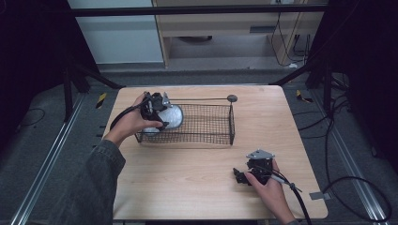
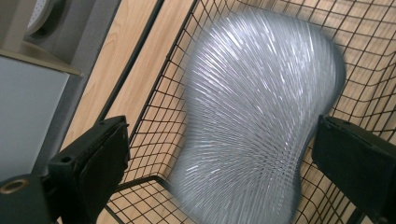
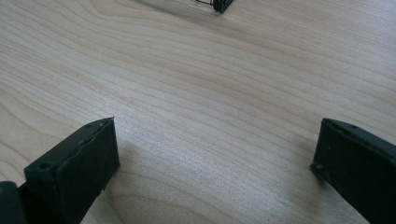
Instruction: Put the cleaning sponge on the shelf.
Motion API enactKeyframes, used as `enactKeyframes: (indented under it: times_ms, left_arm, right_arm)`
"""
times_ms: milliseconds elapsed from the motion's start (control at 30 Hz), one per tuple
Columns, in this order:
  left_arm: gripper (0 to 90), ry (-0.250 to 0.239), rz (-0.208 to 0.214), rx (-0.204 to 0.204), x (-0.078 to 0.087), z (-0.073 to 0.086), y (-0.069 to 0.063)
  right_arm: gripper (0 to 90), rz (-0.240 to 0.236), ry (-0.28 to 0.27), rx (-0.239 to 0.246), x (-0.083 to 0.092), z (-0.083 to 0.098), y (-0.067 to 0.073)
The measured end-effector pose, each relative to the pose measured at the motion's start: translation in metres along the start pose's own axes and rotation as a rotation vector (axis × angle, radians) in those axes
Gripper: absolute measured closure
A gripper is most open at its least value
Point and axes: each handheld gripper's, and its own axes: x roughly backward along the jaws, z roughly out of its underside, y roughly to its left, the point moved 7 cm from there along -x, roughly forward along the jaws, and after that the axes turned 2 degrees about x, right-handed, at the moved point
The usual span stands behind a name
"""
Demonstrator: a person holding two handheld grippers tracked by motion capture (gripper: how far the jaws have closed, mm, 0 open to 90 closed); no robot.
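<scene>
The left gripper (image 1: 157,108), jaws apart, has let go of the silvery, blurred object (image 2: 254,126), probably a foil dish, inside the wire basket's (image 1: 220,136) left end. Right gripper (image 1: 253,174) waits empty nearer the person, leaving only withdrawal.

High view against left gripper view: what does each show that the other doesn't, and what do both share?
High view alone: the whole wire basket on the wooden table, the left gripper over the basket's left end, the right gripper low near the table's front right, and both of the person's hands.

Left gripper view alone: its two black fingers standing apart, neither pressing the silvery object, which is motion-blurred between them.

Shared: the basket's mesh, the silvery object inside it, and the wooden tabletop.
</scene>
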Motion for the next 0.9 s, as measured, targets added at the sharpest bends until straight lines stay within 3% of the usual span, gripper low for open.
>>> enactKeyframes:
  times_ms: [633,833,900]
  left_arm:
    - [5.7,-0.044,0.013,0.009,0.012,-0.004,-0.007]
    - [5.1,-0.072,0.022,0.031,0.016,-0.008,-0.011]
    - [5.1,-0.086,0.027,0.057,0.019,-0.010,-0.014]
  right_arm:
    - [0.4,0.000,-0.001,0.000,0.000,0.000,0.000]
    - [0.4,0.000,-0.001,0.001,0.000,0.000,0.000]
    - [0.4,0.000,-0.001,0.000,0.000,0.000,0.000]
